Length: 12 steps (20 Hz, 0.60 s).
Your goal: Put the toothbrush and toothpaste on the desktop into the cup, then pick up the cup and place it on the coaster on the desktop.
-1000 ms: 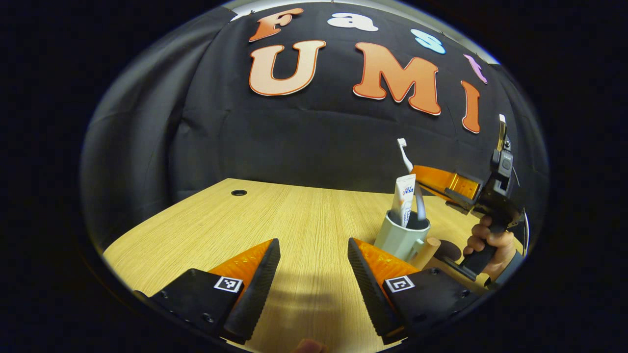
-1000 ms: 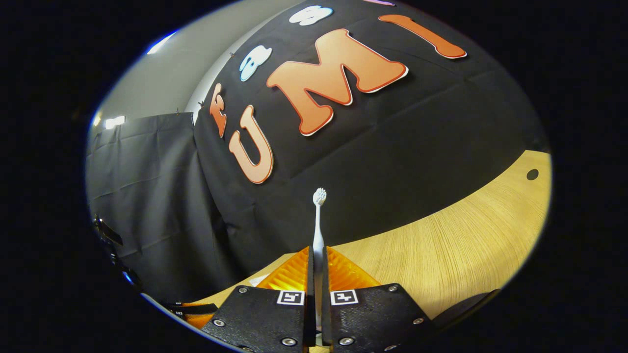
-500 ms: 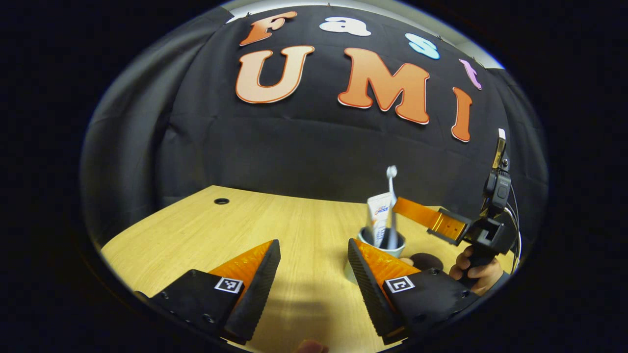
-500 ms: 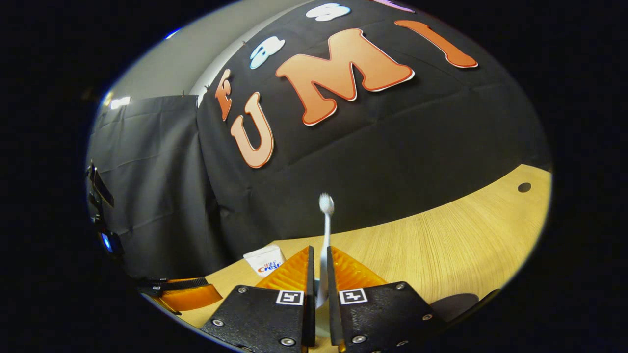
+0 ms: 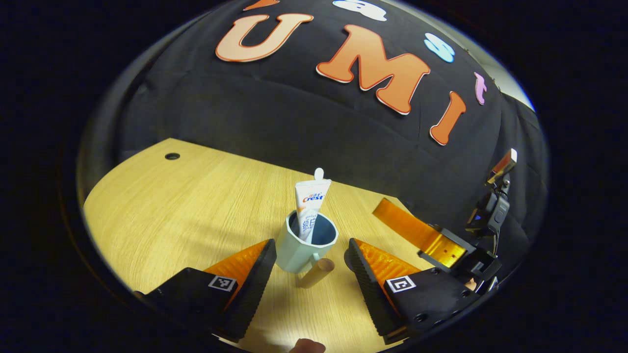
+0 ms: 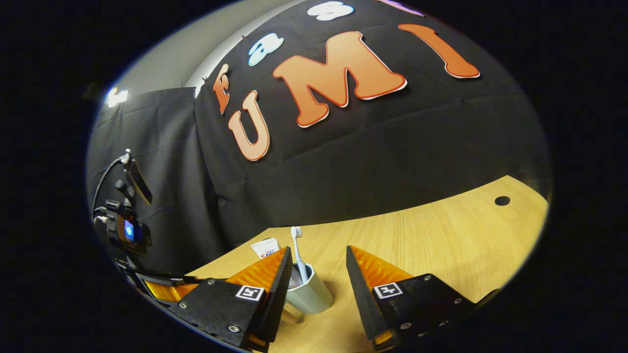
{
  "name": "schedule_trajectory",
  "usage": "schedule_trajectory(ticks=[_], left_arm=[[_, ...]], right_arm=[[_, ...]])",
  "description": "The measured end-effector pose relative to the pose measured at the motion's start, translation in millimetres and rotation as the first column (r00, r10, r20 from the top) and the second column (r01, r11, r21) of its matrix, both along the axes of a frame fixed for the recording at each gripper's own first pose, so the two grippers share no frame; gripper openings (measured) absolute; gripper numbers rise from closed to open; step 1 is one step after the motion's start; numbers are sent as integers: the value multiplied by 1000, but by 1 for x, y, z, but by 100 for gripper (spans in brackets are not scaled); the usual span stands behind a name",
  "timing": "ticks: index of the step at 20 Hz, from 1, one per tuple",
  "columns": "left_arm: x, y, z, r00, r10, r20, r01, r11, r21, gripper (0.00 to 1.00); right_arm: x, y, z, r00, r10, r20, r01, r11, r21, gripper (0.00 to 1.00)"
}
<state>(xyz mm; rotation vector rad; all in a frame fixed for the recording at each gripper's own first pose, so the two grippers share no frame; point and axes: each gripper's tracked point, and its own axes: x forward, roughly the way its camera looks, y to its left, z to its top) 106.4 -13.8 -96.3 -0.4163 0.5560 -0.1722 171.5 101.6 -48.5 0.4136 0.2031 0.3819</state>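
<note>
1. In the left gripper view, the left gripper (image 5: 308,267) hangs just above the wooden desktop (image 5: 196,206) with its jaws spread wide and holding nothing.
2. The pale cup (image 5: 305,242) stands between those fingers, near the desktop's middle; its wooden handle (image 5: 315,272) points back toward the camera.
3. The toothpaste (image 5: 310,202) stands upright in the cup; behind it only the head of the toothbrush (image 5: 319,173) peeks out.
4. In the right gripper view, the right gripper (image 6: 314,274) is wide open and empty, straddling the same cup.
5. A round hole (image 6: 502,200) sits near the desktop's far right edge.
</note>
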Motion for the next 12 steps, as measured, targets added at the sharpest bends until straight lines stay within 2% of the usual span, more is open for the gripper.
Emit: schedule_trajectory(ticks=[1,2,5,8,11,12], left_arm=[[3,-4,-1,999,-6,-35,5,1000,-9,96],[6,-6,-3,997,-21,-69,19,1000,-19,96],[8,-19,-21,977,-73,-200,66,997,-41,96],[8,-24,-32,930,-102,-354,103,995,-15,96],[8,-23,-46,871,-106,-480,127,992,12,96],[8,-23,-50,850,-105,-516,136,990,23,100]], right_arm=[[-5,-10,1,1000,-10,5,10,1000,-24,70],[-12,-17,1,1000,-14,4,14,998,-55,74],[-27,-46,5,999,-35,1,35,993,-113,77],[-42,-72,2,998,-49,-32,46,995,-86,77],[-52,-99,1,996,-87,-22,84,991,-105,77],[-56,-107,0,995,-95,-17,93,989,-115,77]])
